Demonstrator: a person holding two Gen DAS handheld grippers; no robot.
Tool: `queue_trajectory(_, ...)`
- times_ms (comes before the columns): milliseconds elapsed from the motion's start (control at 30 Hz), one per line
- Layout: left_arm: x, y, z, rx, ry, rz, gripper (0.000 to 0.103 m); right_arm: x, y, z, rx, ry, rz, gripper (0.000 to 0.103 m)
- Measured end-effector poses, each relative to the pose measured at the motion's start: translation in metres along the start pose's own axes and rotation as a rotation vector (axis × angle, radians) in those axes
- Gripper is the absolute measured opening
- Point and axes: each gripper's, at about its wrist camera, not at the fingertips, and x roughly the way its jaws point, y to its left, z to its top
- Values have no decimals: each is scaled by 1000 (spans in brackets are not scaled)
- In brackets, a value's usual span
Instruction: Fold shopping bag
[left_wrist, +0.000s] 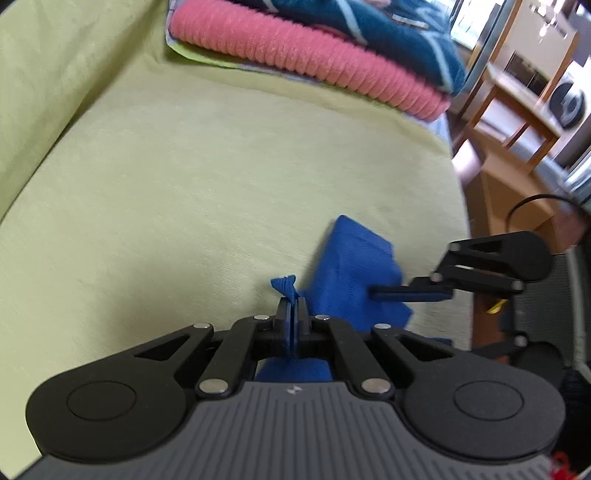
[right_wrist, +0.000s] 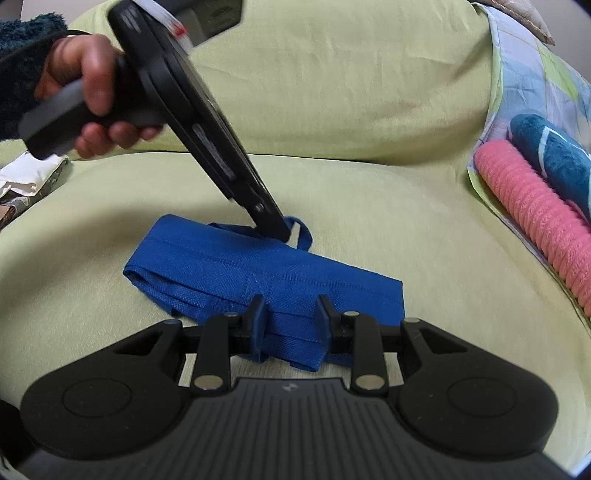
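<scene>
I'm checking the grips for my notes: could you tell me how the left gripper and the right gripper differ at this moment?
The left gripper is shut tight on a thin bunch of the blue bag at its handle; the right gripper stands wider, across the bag's thick folded edge. The left gripper points steeply down; the right gripper lies flatter. Both hold the same bag on the green sofa.

Both tools are matte black plastic. The left claw (left_wrist: 291, 314) and right claw (right_wrist: 290, 317) sit on jointed link bars pinned with round silver rivets, flanked by large round discs, behind a ribbed grey housing. The hand (right_wrist: 85, 85) on the grey-and-black handle wears a fuzzy dark teal sleeve (right_wrist: 18, 55).
</scene>
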Motion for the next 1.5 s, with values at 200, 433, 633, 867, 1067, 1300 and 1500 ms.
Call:
queue_trajectory(200,-8,-7,-8,122,4,-64,0,0,-1,2,-2,19,13,27)
queue_trajectory(433,1,-56,-17,490,116,57,19,3,-5,6,11,50,32,27)
queue_trajectory(633,19,-89,-34,714,173,204,27,9,-14,13,39,72,64,26)
queue_trajectory(867,16,-88,-48,721,127,231,28,-16,-53,-1,504,35,137,30)
queue_trajectory(1067,15,-90,-48,732,133,233,28,-22,-76,-76,1253,36,262,42)
queue_trajectory(1300,18,-92,-51,724,111,241,28,4,-66,-65,1455,-16,243,70)
queue_trajectory(1500,19,-94,-54,719,95,259,28,17,-49,-20,1344,58,79,82)
